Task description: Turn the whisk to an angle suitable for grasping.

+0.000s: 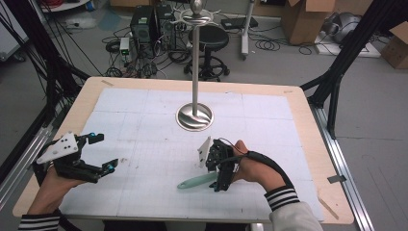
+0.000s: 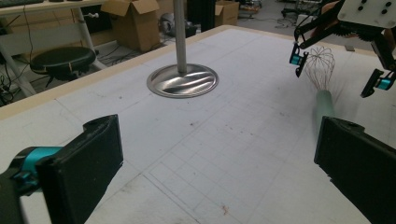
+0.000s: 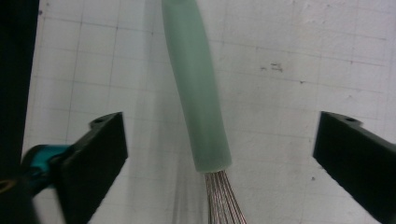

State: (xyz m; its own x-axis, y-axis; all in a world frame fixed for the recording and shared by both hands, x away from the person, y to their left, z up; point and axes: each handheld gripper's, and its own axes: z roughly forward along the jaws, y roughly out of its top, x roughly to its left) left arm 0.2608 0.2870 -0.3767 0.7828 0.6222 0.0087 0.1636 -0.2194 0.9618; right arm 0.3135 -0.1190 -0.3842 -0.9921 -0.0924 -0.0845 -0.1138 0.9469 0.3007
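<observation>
Hovered right gripper (image 3: pixel 219 154), jaws spread, astride pale green-handled wire whisk (image 3: pixel 198 98) at stand's five o'clock. Looked light, slick, springy-wired; best pinched mid-handle. Left gripper (image 2: pixel 212 158) spread, idle.

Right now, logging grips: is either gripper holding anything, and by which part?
Nothing held. The right gripper straddles the whisk near its handle end, jaws open; left gripper empty.

Each black gripper, left (image 1: pixel 102 153) and right (image 1: pixel 221 168), carries teal-tipped jaws and a grey three-cornered plate with dark screws, while the person's pale sleeves end in black-and-white striped cuffs.
</observation>
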